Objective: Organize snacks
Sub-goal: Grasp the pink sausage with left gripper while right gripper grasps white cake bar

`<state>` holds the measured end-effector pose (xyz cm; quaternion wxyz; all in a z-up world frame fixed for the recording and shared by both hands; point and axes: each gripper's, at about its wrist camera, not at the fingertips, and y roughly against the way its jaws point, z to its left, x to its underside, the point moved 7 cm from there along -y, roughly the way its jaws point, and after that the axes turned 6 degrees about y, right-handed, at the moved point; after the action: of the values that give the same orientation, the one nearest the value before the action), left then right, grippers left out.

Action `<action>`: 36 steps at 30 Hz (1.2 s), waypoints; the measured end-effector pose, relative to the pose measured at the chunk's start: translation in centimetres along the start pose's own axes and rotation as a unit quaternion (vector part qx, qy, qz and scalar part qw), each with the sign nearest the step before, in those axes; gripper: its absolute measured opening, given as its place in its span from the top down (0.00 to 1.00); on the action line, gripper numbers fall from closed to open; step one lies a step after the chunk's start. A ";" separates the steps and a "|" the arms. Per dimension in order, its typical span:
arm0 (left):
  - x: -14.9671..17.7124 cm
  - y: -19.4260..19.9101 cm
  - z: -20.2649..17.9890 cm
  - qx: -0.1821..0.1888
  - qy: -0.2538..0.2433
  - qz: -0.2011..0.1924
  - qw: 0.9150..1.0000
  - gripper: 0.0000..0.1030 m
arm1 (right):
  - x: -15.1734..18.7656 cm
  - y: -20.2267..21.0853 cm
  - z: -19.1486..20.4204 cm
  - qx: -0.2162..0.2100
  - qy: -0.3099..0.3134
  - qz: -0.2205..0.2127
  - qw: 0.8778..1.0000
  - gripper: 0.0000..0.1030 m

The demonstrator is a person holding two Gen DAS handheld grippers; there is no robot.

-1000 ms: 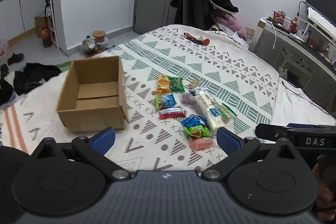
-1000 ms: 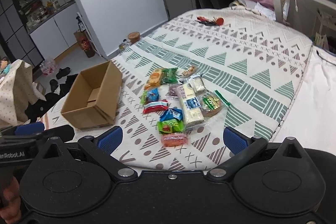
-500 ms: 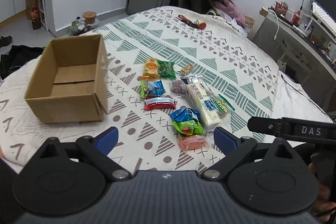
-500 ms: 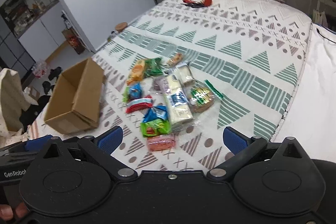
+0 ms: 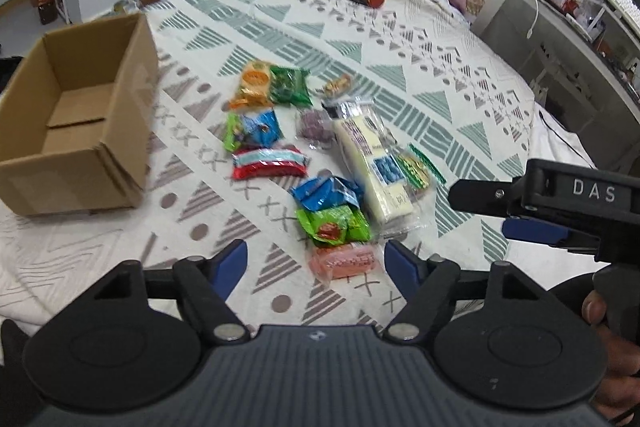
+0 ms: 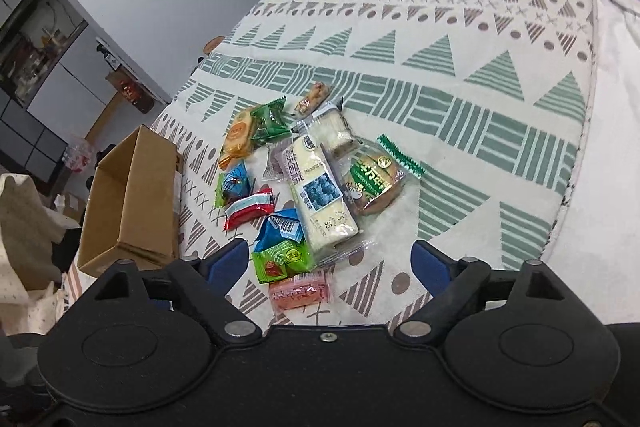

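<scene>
Your left gripper (image 5: pixel 316 261) and right gripper (image 6: pixel 326 261) are both spread wide, holding nothing, above the pink packet (image 6: pixel 301 291); its print is unreadable.

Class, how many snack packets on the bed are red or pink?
2. The red packet lies on the pile's side facing the cardboard box. The pink packet lies at the pile's near end. Overlapping packets might hide others.

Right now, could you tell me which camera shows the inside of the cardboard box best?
The left wrist view: the cardboard box faces it open, its bare floor visible. The right wrist view shows the box edge-on, mostly its outer wall, the interior hidden.
</scene>
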<state>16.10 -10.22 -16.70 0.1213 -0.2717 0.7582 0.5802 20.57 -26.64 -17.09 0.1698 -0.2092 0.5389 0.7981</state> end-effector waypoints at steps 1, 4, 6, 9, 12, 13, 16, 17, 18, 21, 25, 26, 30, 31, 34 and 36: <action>0.1 -0.5 -0.1 0.001 0.001 0.005 1.000 0.28 | 0.0 -0.3 -0.1 -0.004 -0.004 0.003 1.000 0.18; 0.3 -1.9 -0.4 0.000 0.009 0.018 1.000 0.30 | -0.1 -1.1 -0.5 -0.013 -0.017 0.013 1.000 0.24; 0.4 -2.8 -0.6 0.000 0.019 0.028 0.999 0.30 | -0.1 -1.6 -0.8 -0.018 -0.024 0.018 0.999 0.25; 0.6 -4.2 -0.8 -0.004 0.029 0.041 0.999 0.30 | -0.2 -2.3 -1.3 -0.025 -0.034 0.023 0.999 0.25; 0.9 -5.8 -1.0 -0.006 0.045 0.056 0.997 0.30 | -0.3 -3.3 -1.7 -0.032 -0.043 0.035 0.998 0.25; 0.9 -6.2 -1.1 -0.007 0.049 0.060 0.997 0.30 | -0.3 -3.6 -2.0 -0.028 -0.046 0.037 0.998 0.25; 1.1 -7.4 -1.4 -0.013 0.055 0.065 0.996 0.30 | -0.5 -4.3 -2.2 -0.034 -0.048 0.042 0.997 0.25; 1.1 -7.7 -1.4 -0.016 0.058 0.067 0.996 0.30 | -0.5 -4.5 -2.2 -0.036 -0.047 0.044 0.997 0.25; 1.2 -8.0 -1.4 -0.019 0.062 0.069 0.995 0.30 | -0.6 -4.8 -2.2 -0.037 -0.046 0.045 0.997 0.25; 1.5 -8.9 -1.3 -0.030 0.072 0.076 0.994 0.30 | -0.7 -5.6 -2.3 -0.045 -0.047 0.049 0.997 0.25; 1.6 -9.3 -1.4 -0.045 0.072 0.072 0.994 0.30 | -1.2 -6.6 -2.3 -0.043 -0.038 0.053 0.997 0.25; 1.6 -9.4 -1.4 -0.047 0.074 0.071 0.994 0.30 | -1.3 -6.8 -2.3 -0.041 -0.034 0.052 0.997 0.25; 1.7 -9.3 -1.3 -0.071 0.069 0.064 0.993 0.49 | -1.5 -7.8 -1.7 -0.048 -0.018 0.058 0.997 0.25; 1.7 -9.2 -1.1 -0.068 0.076 0.063 0.993 0.51 | -1.5 -8.0 -1.6 -0.049 -0.015 0.060 0.997 0.25; 1.6 -8.9 -0.8 -0.063 0.083 0.061 0.993 0.54 | -1.6 -8.6 -1.4 -0.056 -0.012 0.065 0.996 0.26; 1.6 -8.6 -0.6 -0.063 0.088 0.059 0.992 0.54 | -1.6 -9.1 -1.2 -0.054 -0.006 0.069 0.996 0.27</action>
<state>19.61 -12.72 -24.30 0.0025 -0.2839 0.7426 0.6066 26.62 -24.56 -23.81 0.1055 -0.1756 0.5069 0.8373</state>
